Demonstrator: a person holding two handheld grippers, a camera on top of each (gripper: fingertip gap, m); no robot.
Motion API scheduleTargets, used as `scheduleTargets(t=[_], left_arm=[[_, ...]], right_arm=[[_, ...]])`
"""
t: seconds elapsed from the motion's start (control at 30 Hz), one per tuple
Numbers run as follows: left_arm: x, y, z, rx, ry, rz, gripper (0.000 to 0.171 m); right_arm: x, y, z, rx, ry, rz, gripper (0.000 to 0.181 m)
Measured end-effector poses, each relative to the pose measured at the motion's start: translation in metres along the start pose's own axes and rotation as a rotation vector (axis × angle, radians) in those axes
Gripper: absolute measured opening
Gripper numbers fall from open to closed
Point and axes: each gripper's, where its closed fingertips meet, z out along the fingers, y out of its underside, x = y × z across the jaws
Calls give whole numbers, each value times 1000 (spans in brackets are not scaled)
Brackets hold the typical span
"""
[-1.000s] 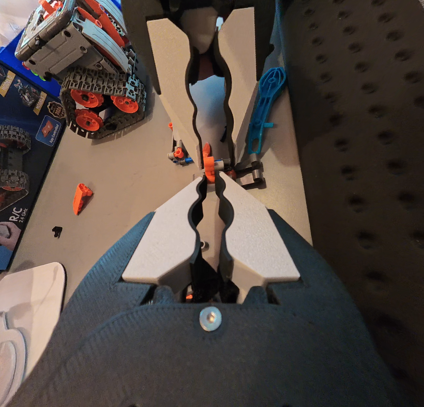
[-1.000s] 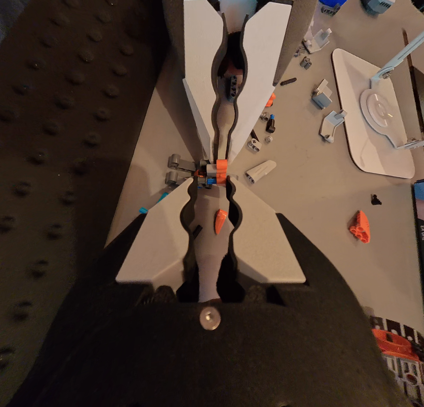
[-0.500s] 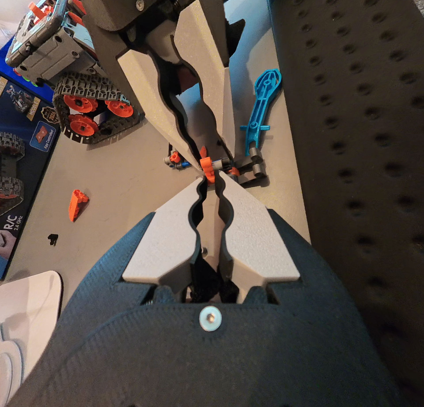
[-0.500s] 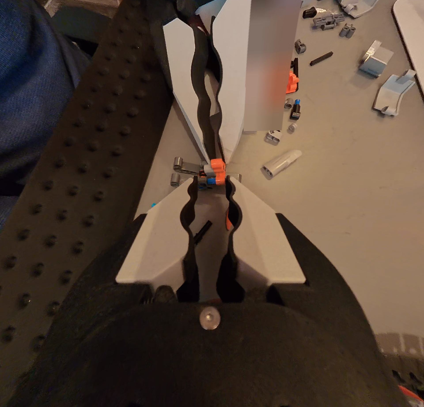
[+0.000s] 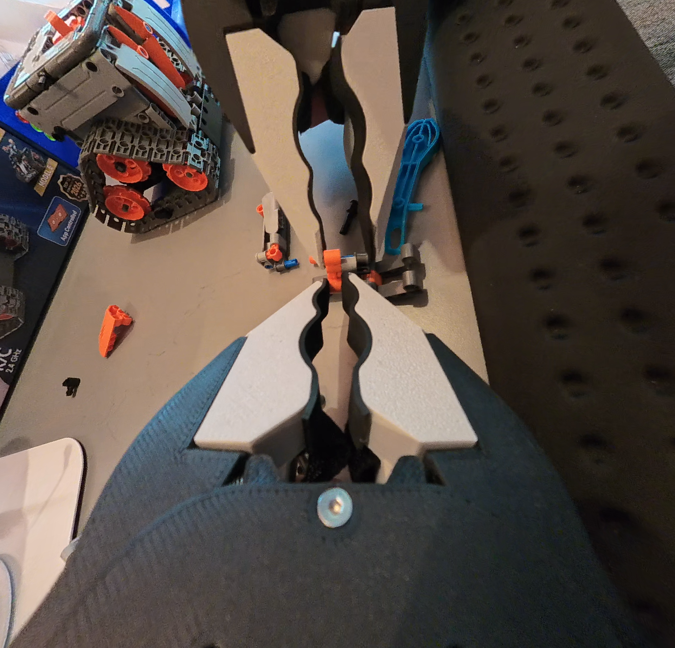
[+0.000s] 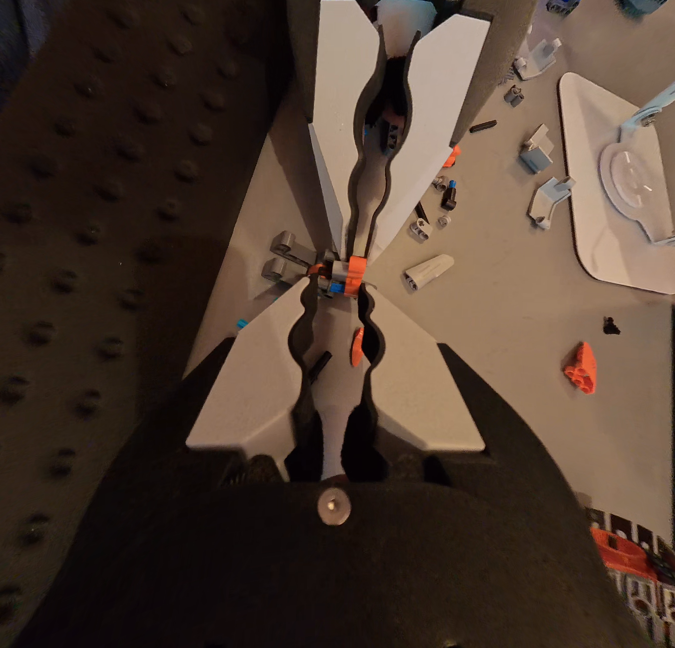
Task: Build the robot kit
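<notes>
- 2 handheld grippers meet tip to tip over a grey table (image 5: 175,302), both clenched on 1 small brick assembly (image 5: 350,265) — orange, grey and blue pieces pinned together.
- The left gripper (image 5: 335,283) pinches the assembly's orange connector (image 5: 333,265) between its narrow tips; its jaws stand almost together.
- The right gripper (image 6: 334,283), coming from the opposite side, grips the grey-and-blue middle of the assembly, its jaws a little wider apart.
- The assembly sits exactly between the 2 sets of tips, low over the table; whether it rests on the surface cannot be told.
- 2 grey link arms (image 6: 285,260) trail from the assembly toward the black studded mat (image 5: 566,229) that borders the table.
- Holding well here looks to call for firm, square pinches and a pull or push kept in line with the pins, since a twist could let the small connector slip out of the tips.
- Relative to the assembly: a blue brick tool (image 5: 412,181) lies just beside it against the mat; a tracked toy vehicle (image 5: 120,119) stands well apart; a loose orange wedge (image 5: 113,329) and a small black piece (image 5: 71,386) lie away on the open table.
- A white curved panel (image 6: 429,271) lies near the assembly — more grey parts (image 6: 537,152) are scattered beyond it.
</notes>
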Motion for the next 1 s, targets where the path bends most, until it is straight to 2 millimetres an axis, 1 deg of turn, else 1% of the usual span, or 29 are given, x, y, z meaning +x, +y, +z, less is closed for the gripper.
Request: scheduleTargets(t=[0.07,0.2,0.3,0.37,0.43,0.57,0.67,0.7,0.77,0.9,1.0], left_arm=[[0,0,0,5,2,-2,5],[0,-1,0,10,-1,-12,5],[0,-1,0,12,-1,-18,5],[0,-1,-1,14,19,-55,6],[1,-1,-2,6,20,-41,6],[1,3,-9,-7,74,-100,16],[9,7,-6,-34,112,-88,20],[10,8,-5,-41,118,-87,24],[7,7,-4,-38,98,-76,23],[12,6,4,-46,73,-23,25],[12,5,4,-42,62,8,24]], right_arm=[[0,0,0,-35,35,-55,19],[0,1,1,-71,71,-103,19],[0,1,1,-71,80,-112,19],[0,0,1,-51,76,-87,20],[0,0,1,-46,77,-84,20],[0,-2,2,-46,79,-81,20],[1,-2,2,-41,69,-65,20],[1,-1,2,-42,67,-62,20],[1,-1,2,-38,64,-58,20],[0,-3,4,-40,63,-62,20],[-2,-4,4,-35,56,-60,20]])
